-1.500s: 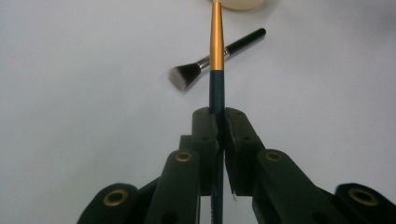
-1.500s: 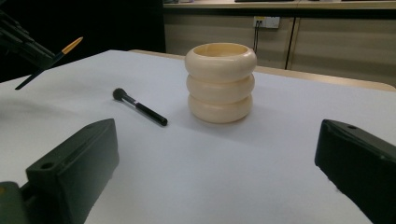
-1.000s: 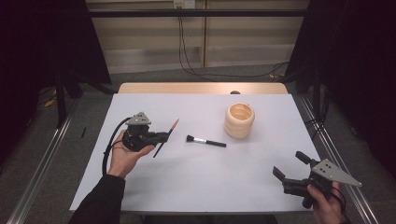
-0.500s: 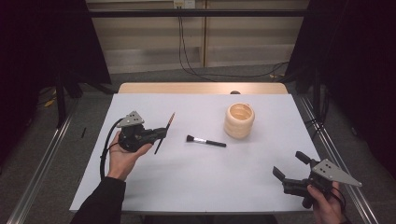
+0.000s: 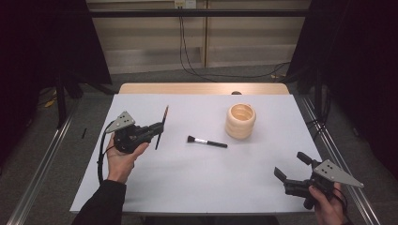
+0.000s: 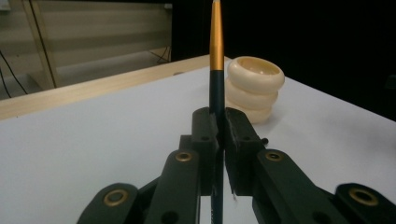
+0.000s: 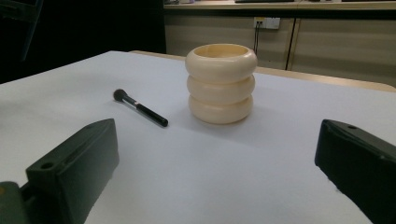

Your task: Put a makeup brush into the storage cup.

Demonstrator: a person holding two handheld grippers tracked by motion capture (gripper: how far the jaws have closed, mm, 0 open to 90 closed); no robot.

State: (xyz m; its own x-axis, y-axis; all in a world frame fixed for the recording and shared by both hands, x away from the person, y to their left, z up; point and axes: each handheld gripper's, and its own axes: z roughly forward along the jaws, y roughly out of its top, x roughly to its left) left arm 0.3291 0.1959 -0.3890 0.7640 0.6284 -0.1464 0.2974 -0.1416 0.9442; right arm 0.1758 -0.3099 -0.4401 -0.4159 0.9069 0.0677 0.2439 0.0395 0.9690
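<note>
My left gripper is shut on a thin brush with a dark handle and an orange-gold band, held above the left part of the white table. In the left gripper view the brush stands upright between the two pads. A cream ribbed cup stands at the right of the middle, also seen as the cup and the cup. A small black makeup brush lies flat left of the cup, also visible as the makeup brush. My right gripper hovers open near the front right corner, nothing between its jaws.
A light wooden strip runs along the table's far edge. Metal rails flank the table on both sides. Cables hang on the back wall.
The left gripper with the thin brush has shifted slightly to the left. The right gripper has stayed put.
</note>
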